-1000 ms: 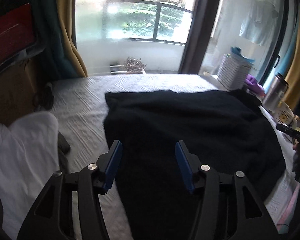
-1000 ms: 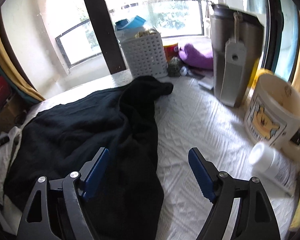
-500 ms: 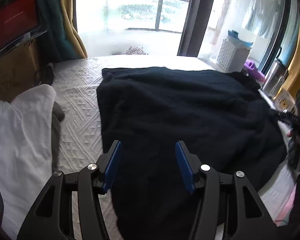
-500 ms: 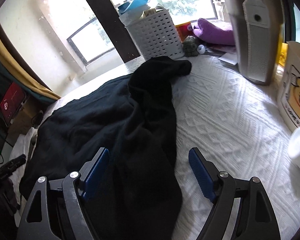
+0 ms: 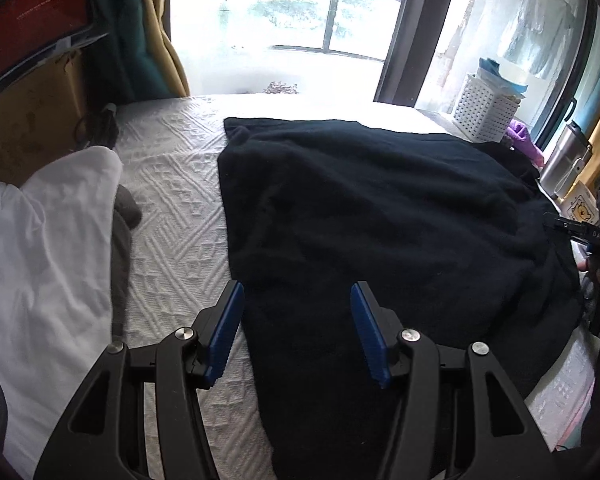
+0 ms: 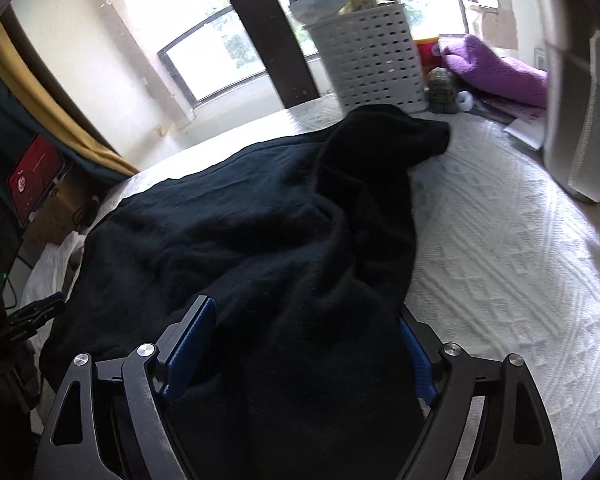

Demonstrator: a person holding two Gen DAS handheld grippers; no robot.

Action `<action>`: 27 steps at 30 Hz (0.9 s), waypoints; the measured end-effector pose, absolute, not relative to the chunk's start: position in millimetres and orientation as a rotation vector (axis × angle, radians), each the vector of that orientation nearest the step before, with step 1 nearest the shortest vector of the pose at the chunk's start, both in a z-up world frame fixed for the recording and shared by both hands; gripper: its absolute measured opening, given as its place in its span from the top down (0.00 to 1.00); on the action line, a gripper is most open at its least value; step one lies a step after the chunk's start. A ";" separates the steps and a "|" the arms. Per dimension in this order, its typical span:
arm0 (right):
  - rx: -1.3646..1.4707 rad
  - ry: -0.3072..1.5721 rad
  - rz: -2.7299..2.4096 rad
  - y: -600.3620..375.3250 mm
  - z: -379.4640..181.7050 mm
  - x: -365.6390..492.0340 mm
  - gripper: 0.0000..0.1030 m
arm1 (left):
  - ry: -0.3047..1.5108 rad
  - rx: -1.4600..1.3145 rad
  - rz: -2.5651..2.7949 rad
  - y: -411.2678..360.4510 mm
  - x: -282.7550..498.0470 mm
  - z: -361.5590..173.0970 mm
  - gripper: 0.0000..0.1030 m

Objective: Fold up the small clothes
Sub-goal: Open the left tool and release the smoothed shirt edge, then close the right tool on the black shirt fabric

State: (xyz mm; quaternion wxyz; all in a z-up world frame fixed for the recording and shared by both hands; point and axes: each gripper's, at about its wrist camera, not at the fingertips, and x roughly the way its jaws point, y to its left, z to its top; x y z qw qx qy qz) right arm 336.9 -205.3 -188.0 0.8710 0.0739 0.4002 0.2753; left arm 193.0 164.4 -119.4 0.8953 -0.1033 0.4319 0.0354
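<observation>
- Black cloth (image 5: 380, 216), soft and fuzzy, spread over most of the white bumpy bed cover (image 5: 172, 184); no neat fold showing yet.
- One long part (image 6: 384, 168), maybe a sleeve, lying bunched up toward the white basket (image 6: 372, 64).
- Folding looks barely begun: nearly all left to do, edges not lined up.
- Left gripper (image 5: 296, 332) loose, holding nothing, hovering over the near left edge of the black cloth.
- Right gripper (image 6: 304, 352) opening wide, black cloth lying between its blue pads (image 6: 188, 344), not pinched.
- Hard to tell what kind of clothing, too dark to see seams or a collar.
- Near edge of the cloth hidden under both grippers.
- White pile (image 5: 40, 248) beside the cloth, cut off at the side; cannot tell what.
</observation>
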 end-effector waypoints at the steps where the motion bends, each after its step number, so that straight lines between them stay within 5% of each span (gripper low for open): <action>1: 0.145 0.837 0.583 -202.3 -187.9 336.3 0.17 | 0.896 -0.220 0.062 164.1 193.7 -120.1 0.46; 10: 0.099 0.823 0.612 -193.3 -189.9 334.2 0.16 | 0.898 -0.222 0.036 159.8 197.5 -119.8 0.46; 11: 0.093 0.817 0.611 -193.5 -189.8 333.1 0.27 | 0.898 -0.221 0.034 159.0 197.5 -119.6 0.46; 12: 0.095 0.815 0.610 -194.4 -190.3 333.1 0.53 | 0.898 -0.221 0.032 158.2 197.4 -119.3 0.46; 14: 0.131 0.827 0.619 -198.9 -194.5 335.9 0.75 | 0.894 -0.218 0.026 156.8 196.8 -117.7 0.46; 27: 0.155 0.748 0.620 -196.9 -165.4 323.8 0.80 | 0.846 -0.225 0.028 164.9 185.6 -103.3 0.46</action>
